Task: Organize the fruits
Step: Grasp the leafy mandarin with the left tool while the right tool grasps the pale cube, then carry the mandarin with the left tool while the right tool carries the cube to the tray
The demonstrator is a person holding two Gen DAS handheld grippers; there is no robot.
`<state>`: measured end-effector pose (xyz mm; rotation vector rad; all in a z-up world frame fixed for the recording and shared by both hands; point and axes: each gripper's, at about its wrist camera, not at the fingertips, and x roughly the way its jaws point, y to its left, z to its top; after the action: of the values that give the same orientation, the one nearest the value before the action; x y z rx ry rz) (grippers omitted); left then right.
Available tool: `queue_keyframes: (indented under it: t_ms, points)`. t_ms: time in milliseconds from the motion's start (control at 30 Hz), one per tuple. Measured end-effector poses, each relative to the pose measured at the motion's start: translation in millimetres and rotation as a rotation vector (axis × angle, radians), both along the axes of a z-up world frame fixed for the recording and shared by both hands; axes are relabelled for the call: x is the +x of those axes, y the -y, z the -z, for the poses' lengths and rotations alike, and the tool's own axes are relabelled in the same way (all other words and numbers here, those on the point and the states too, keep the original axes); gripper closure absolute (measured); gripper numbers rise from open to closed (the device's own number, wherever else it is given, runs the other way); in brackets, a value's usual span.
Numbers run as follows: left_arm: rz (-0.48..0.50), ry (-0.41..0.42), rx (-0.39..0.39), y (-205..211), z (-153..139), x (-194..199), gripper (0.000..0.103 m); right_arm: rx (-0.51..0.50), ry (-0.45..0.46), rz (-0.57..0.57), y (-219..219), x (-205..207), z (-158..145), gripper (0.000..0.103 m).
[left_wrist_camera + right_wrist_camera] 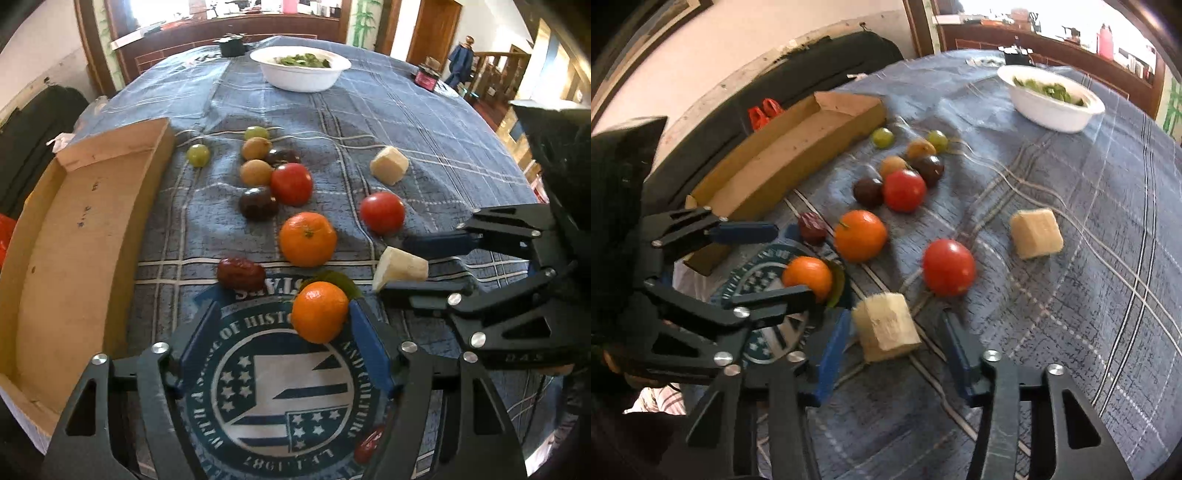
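At the bottom centre of the left wrist view, the left gripper [282, 314] stands apart, a mandarin [319, 312] against its right finger. At mid right, the right gripper [400, 264] is spread around a pale chunk [400, 266]. Above them on the cloth [424, 122] lie a second mandarin [307, 239], two tomatoes [382, 212], grapes and dates. A cardboard tray [74, 236] fills the left side.

Each claw, left claw [282, 332] and right claw [894, 339], is a matte black linkage of cut-out triangular plates joined by round silver screws, tipped with flat blue fingers [369, 343], the right one stamped with faint pale letters.
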<state>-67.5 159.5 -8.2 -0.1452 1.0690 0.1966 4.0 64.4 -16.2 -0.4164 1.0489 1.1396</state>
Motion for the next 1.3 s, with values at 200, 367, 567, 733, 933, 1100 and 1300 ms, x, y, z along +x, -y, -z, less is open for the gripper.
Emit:
queue_keyframes:
  t_ms: [200,367,567,733,933,1100,1300]
  points:
    - [0.040,-0.013,0.007,9,10,3,0.066,0.009,-0.007,-0.033,1,-6,2,0.069]
    - [0.034,0.004,-0.021,5,6,-3,0.073,0.018,-0.008,0.018,20,-10,-1,0.070]
    - [0.010,0.045,-0.023,1,-13,-24,0.073,0.076,-0.057,0.103,55,-11,-10,0.071]
    - [-0.017,0.074,-0.011,-3,-26,-44,0.073,0.127,-0.084,0.152,70,-16,-18,0.071]
    - [-0.044,0.108,0.002,-9,-41,-63,0.073,0.180,-0.085,0.166,70,-29,-33,0.071]
    - [-0.068,0.136,0.010,-17,-49,-77,0.073,0.210,-0.085,0.169,64,-40,-45,0.071]
    - [-0.099,0.163,0.030,-28,-57,-91,0.073,0.234,-0.081,0.157,53,-53,-54,0.071]
